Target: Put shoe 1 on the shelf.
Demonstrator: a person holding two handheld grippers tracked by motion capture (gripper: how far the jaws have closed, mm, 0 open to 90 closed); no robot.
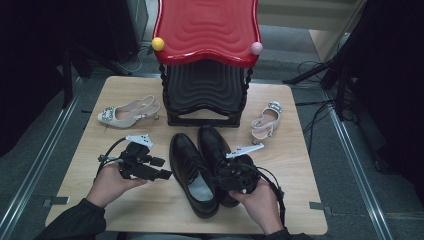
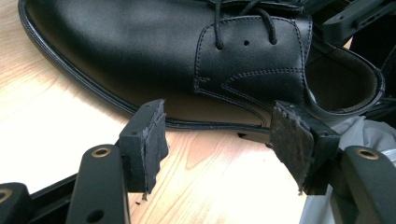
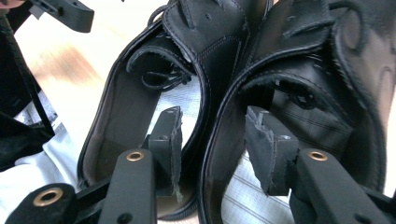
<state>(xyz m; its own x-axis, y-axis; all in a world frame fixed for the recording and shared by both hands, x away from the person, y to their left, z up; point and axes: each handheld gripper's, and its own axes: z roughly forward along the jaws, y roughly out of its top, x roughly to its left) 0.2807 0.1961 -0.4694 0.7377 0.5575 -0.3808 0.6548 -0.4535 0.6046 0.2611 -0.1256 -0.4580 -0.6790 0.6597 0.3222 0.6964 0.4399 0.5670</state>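
Note:
Two black leather lace-up shoes stand side by side at the middle of the wooden table, toes pointing away from me. My left gripper lies low on the table, just left of the left shoe. It is open and aims at that shoe's side, with nothing but bare wood between its pads. Over the shoes' heels, my right gripper points down, also open. One of its pads hangs inside the left shoe's opening and the other inside the right shoe's. The adjoining walls sit between the pads, untouched.
A beige slingback heel lies at the back left and its mate at the back right. A red stool stacked over a black one stands at the back centre. Metal rails and cables run along the floor on both sides.

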